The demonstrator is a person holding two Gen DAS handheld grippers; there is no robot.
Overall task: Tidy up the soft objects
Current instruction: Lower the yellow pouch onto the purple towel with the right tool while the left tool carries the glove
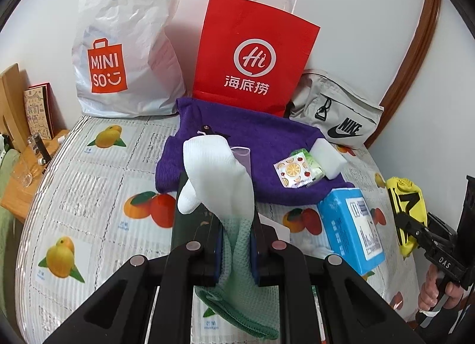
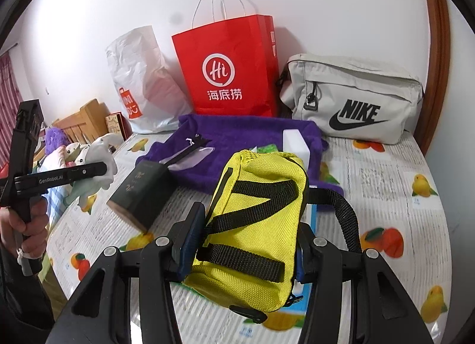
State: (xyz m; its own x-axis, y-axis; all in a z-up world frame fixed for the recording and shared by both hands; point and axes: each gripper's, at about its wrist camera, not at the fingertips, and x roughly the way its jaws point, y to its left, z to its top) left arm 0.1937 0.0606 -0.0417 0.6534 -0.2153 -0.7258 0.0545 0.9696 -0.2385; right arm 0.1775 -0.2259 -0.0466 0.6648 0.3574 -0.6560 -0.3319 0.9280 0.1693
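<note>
Left gripper point(image 1: 236, 243): clamped on a white sock point(image 1: 218, 176) with a pale green cuff; the sock stands up between the pads and hangs over above the bed point(image 1: 74, 195); the person's hand point(image 2: 25, 226) grips the handle at the left edge of the right wrist view.
Right gripper point(image 2: 243, 243): closed about a yellow pouch point(image 2: 255, 225) with black straps; the pouch fills the gap between the pads and is held above the bed; its black carrying loop point(image 2: 341, 213) arches out to the right.
Bed cover: striped white sheet printed with oranges and mangoes.
Purple towel point(image 1: 267, 142): spread on the bed before the bags; on it lie a white block point(image 1: 328, 156), a fruit-printed sachet point(image 1: 294, 173) and a green sachet point(image 1: 311, 162).
Blue box point(image 1: 351, 231): on the bed, just beside the towel's near right corner.
Dark green box point(image 2: 139, 192): on the bed, left of the pouch.
Back row against the wall: white plastic bag point(image 1: 127, 47); red paper bag point(image 1: 255, 55); grey waist bag point(image 2: 353, 97).
Far left: plush toys point(image 2: 89, 156) at the bed's edge, beside a wooden headboard point(image 2: 83, 124).
</note>
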